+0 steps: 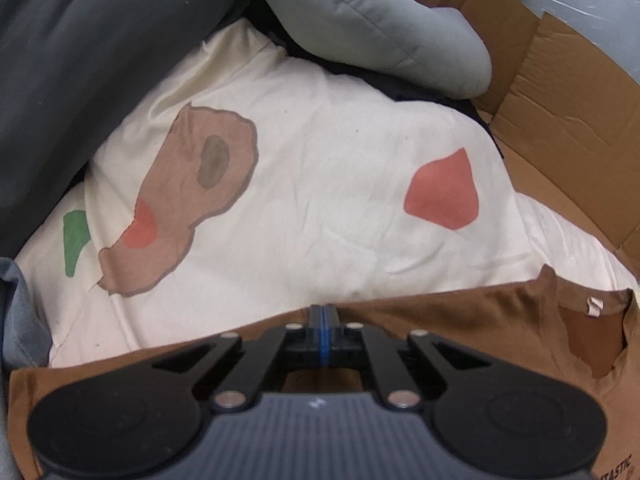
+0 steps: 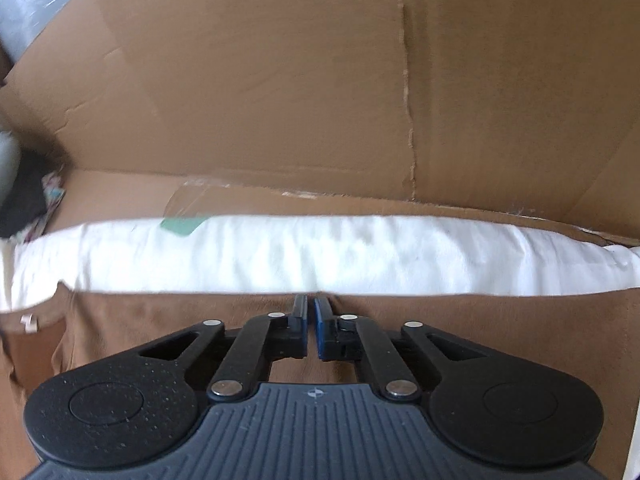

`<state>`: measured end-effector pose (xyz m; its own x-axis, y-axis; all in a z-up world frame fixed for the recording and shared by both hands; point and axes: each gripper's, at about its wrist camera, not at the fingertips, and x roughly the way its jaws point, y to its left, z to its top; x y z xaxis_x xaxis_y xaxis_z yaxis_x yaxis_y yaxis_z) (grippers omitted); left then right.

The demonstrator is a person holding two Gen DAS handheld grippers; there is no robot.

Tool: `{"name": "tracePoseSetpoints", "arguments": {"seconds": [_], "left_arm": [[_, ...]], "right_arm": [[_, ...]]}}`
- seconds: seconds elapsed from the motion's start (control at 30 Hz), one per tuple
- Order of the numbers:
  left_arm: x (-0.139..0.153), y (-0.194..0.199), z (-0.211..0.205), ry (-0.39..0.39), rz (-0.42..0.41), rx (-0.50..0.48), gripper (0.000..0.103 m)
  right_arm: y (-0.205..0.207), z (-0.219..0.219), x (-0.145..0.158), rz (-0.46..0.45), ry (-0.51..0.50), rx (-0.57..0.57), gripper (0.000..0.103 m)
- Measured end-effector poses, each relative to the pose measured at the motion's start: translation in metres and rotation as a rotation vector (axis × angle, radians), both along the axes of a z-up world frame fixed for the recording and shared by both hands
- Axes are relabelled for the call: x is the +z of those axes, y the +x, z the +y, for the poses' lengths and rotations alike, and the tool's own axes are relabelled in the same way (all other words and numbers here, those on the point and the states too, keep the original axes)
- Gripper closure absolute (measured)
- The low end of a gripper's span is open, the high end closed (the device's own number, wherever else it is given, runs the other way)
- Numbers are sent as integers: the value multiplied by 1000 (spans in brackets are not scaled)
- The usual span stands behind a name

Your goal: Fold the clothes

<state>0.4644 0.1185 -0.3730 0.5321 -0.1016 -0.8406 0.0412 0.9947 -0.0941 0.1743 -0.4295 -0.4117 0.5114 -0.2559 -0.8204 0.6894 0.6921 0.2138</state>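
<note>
Left claw [image 1: 323, 312] pinching brown shirt [image 1: 500, 320] edge

Cardboard box [image 2: 280, 80] — flattened, taped

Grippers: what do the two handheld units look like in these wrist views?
Both look alike. The left gripper and right gripper each have a ribbed dark grey body, two round black discs at the sides, black linkage bars with silver pivot pins, and black fingers with blue pads. A small white mark sits on each body. No cables, hands or sleeves show.

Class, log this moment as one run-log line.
left tongs: shut on brown T-shirt | right tongs: nearly shut at its edge | white printed cloth underneath
</note>
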Motion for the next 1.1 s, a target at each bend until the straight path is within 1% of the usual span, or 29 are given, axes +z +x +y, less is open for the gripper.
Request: {"name": "tracePoseSetpoints", "arguments": {"seconds": [0.03, 0.1, 0.13, 0.17, 0.23, 0.33, 0.4, 0.5, 0.63, 0.67, 0.73, 0.93, 1.0, 1.1], "left_arm": [[3, 0, 0, 0, 0, -3, 100], [9, 0, -2, -1, -9, -14, 92], [13, 0, -3, -3, -16, -19, 82], [17, -1, -4, -5, -22, -25, 71], [23, -2, -8, -3, -39, -35, 62], [25, -1, -13, -15, -40, -41, 61], [25, -3, -16, -21, -37, -39, 61], [27, -8, -21, -30, -34, -37, 61], [33, -18, -29, -33, -31, -70, 60], [34, -20, -30, -35, -31, -76, 60], [37, -25, -32, -42, -30, -87, 60], [45, -39, -44, -43, -25, -137, 60], [48, -43, -49, -46, -25, -147, 60], [50, -49, -56, -53, -20, -158, 60]], "right_arm": [[0, -4, 0, -11, 10, -6, 96], [1, -12, 3, -33, 33, -16, 96], [0, -16, 7, -44, 37, -22, 93], [-3, -20, 12, -57, 42, -31, 92], [-12, -28, 21, -88, 53, -43, 89], [-29, -38, 35, -129, 60, -45, 81], [-43, -40, 41, -133, 57, -39, 81], [-64, -40, 42, -103, 51, -36, 81], [-94, -35, 44, -65, 45, -35, 80], [-103, -33, 44, -60, 46, -38, 73], [-119, -29, 44, -45, 40, -45, 67], [-175, -21, 45, 22, 47, -114, 67], [-186, -19, 44, 39, 56, -138, 67], [-201, -15, 42, 34, 88, -189, 67]]}}
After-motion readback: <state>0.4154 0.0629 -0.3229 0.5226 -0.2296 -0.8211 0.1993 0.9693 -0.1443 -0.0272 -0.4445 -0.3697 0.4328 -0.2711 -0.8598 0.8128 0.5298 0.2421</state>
